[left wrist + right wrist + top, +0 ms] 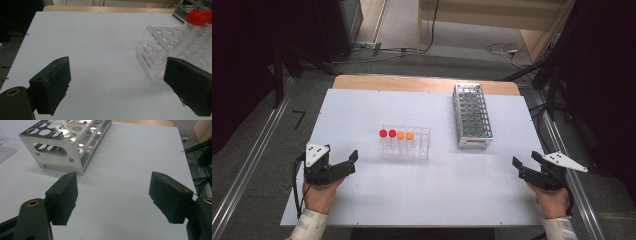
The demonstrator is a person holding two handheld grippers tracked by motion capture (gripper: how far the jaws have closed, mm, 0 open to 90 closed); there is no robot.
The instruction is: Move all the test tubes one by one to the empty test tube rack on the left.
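A clear plastic rack [422, 150] stands at the table's middle. It holds two red-capped tubes [387, 133] and two orange-capped tubes [405, 135] in a row, upright. My left gripper [343, 155] rests at the table's near left, open and empty, pointing toward that rack. In the left gripper view the open left gripper [117, 85] frames bare table, with the clear rack [150, 58] and a red-capped tube [196, 23] just past the right jaw. My right gripper [525, 158] sits open and empty at the near right. The right gripper [115, 197] faces an empty metal rack [56, 151].
The metal rack [474, 142] stands lengthwise at the back right of the white table [437, 190]. A wooden edge [412, 82] runs along the far side. Cables [507, 50] lie on the floor beyond, and rails [247, 170] flank the table.
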